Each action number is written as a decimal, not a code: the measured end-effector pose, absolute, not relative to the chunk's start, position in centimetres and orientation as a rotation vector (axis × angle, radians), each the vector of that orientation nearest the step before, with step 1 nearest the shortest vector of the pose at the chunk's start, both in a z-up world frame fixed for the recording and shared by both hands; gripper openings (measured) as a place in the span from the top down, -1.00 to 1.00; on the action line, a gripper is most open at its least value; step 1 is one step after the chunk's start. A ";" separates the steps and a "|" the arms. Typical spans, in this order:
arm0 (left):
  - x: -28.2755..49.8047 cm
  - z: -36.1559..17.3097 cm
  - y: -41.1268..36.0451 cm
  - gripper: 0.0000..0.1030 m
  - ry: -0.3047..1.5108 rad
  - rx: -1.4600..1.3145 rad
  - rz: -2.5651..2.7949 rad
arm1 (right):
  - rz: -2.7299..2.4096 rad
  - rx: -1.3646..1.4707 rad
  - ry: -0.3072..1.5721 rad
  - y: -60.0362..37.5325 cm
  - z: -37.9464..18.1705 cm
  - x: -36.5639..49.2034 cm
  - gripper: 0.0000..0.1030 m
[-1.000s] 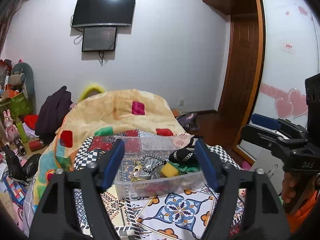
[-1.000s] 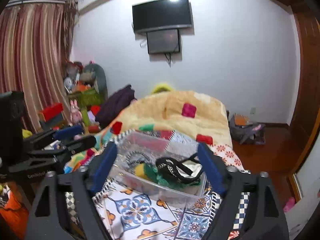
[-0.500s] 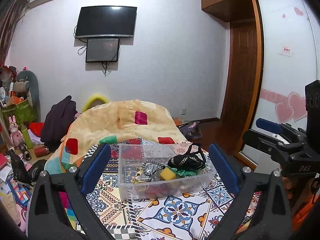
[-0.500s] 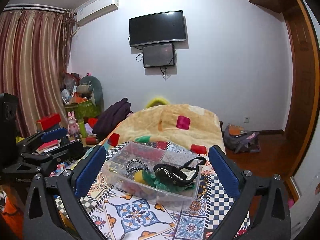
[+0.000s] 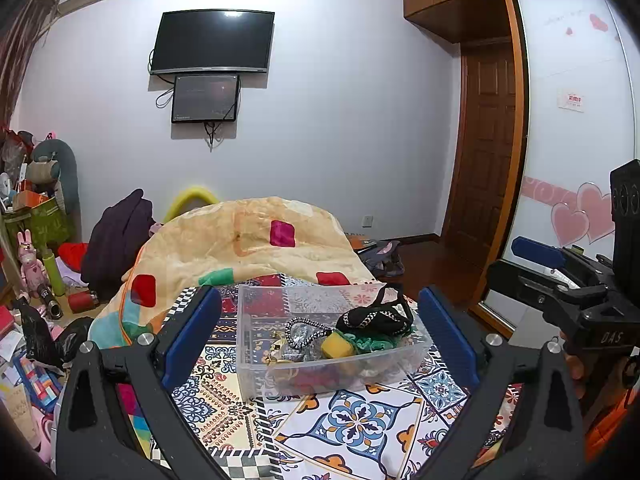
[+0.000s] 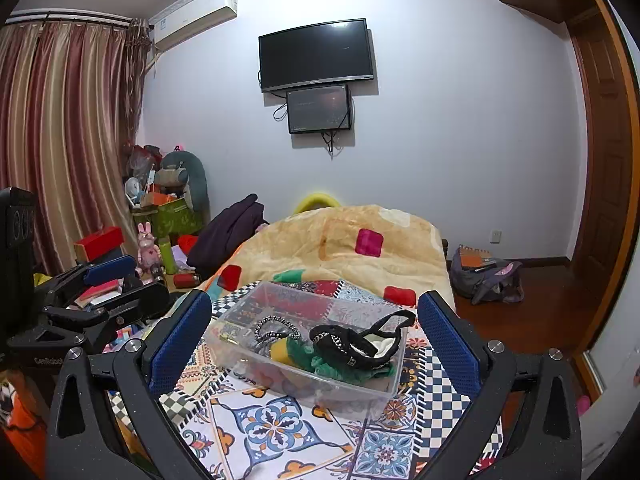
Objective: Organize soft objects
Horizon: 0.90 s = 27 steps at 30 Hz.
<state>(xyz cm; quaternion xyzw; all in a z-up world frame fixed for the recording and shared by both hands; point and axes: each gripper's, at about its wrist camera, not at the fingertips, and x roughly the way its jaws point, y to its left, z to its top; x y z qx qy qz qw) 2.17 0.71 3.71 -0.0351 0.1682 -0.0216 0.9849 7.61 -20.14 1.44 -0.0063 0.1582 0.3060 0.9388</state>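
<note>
A clear plastic bin (image 5: pixel 256 360) (image 6: pixel 256 308) sits on a patterned cloth on the bed. It holds several soft things: a black bag with a strap (image 5: pixel 374 320) (image 6: pixel 352 346), a yellow sponge (image 5: pixel 337 346), green fabric (image 6: pixel 320 360) and a grey pouch with a braided cord (image 5: pixel 298 334). My left gripper (image 5: pixel 318 330) is open and empty, held back from the bin, which shows between its blue pads (image 5: pixel 188 336). My right gripper (image 6: pixel 312 334) is also open and empty, framing the bin. Each gripper shows at the edge of the other's view.
A yellow blanket with coloured squares (image 5: pixel 248 240) is heaped behind the bin. Clutter and a dark coat (image 5: pixel 116 240) lie at the left. A backpack (image 6: pixel 486 280) lies on the floor near the wooden door (image 5: pixel 484 152). A TV (image 5: pixel 212 42) hangs on the wall.
Both grippers opened wider and drew back and up from the bin, so the bin looks smaller and more of the room shows.
</note>
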 end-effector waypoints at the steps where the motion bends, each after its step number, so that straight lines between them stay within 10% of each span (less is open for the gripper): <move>1: 2.2 3.7 0.7 -0.94 0.338 -0.071 -0.043 | 0.626 -0.012 0.324 -20.1 1.4 7.6 -1.00; 27: 2.2 3.7 0.7 -0.95 0.334 -0.065 -0.037 | 0.625 -0.003 0.329 -20.3 1.4 7.6 -1.00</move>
